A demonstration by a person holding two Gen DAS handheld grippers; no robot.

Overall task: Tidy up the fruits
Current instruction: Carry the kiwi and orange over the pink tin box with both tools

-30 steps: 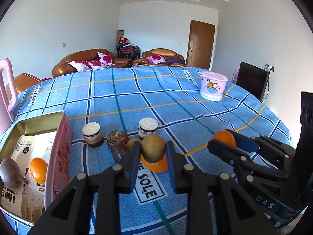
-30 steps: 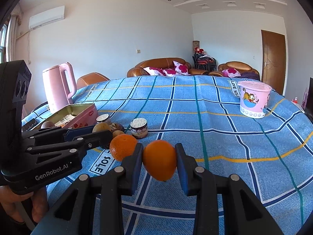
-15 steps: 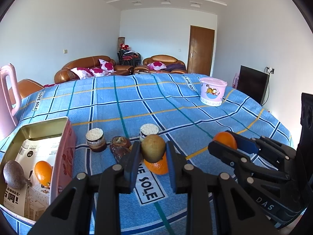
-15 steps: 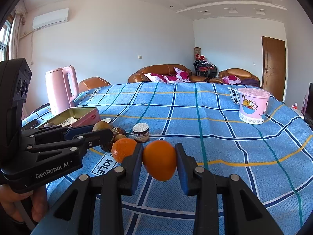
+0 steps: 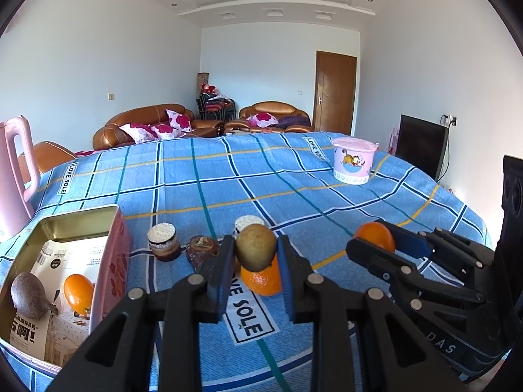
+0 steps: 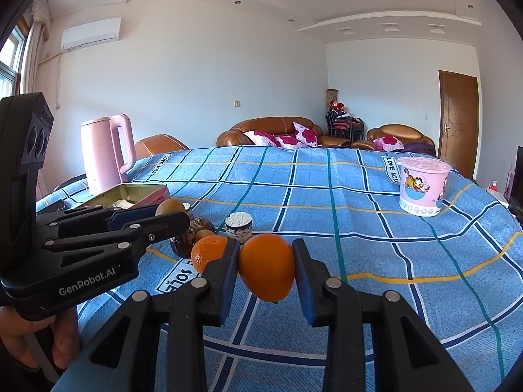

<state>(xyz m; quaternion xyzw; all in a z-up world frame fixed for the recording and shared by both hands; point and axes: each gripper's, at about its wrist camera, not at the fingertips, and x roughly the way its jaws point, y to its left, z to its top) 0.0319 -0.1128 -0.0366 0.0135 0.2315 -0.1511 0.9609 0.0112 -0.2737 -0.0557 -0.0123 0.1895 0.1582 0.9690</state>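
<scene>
Two fruits already lie inside the open tin at my left: a brown fruit and a small orange, resting on the printed paper that lines it. That part looks done. What is left, as far as I can judge, is the two fruits I am carrying and the loose orange on the blue checked cloth of the table, with a smaller brownish fruit beside it near the little jars.

My left fingers are clamped on a kiwi, the blue pads pressing its sides, and it hangs clear above the loose orange. My right fingers are clamped on an orange, squeezed between the pads and lifted off the cloth. In the right view my left hand shows at the lower edge, gripping its handle.

The tin sits to the left of my left fingers, near but not under them, so the kiwi has a short way to travel to it. The right orange is farther from it, on the far side of the left tool. The pink kettle and the cartoon tub stand well apart from the fruit.
</scene>
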